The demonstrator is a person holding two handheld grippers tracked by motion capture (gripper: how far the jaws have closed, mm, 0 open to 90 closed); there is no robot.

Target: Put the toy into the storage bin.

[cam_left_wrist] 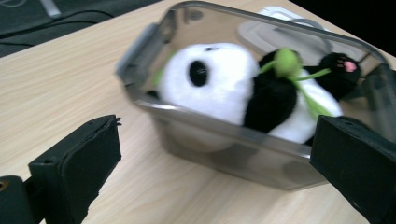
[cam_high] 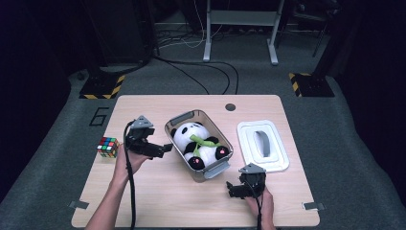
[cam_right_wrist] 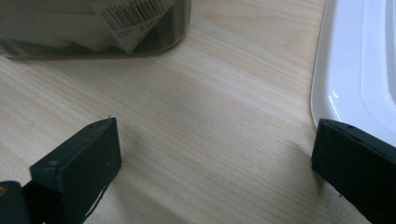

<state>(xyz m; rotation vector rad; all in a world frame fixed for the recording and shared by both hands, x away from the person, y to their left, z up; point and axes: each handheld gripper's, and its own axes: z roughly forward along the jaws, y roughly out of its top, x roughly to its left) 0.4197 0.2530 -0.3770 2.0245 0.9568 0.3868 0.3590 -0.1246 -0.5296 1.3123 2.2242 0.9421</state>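
A panda plush with a green scarf lies inside a clear plastic box at the table's middle. My left gripper is just left of the box and points at its side, open with nothing between the fingers. In the left gripper view the panda shows through the box wall, just beyond the open left gripper. My right gripper rests low near the front edge, right of the box's near corner, open and empty. The open right gripper hovers over bare wood.
The box's white lid lies flat to the right of the box, and its edge is close to the right gripper's right finger. A colourful puzzle cube sits at the table's left. A barcode label shows on the box's corner.
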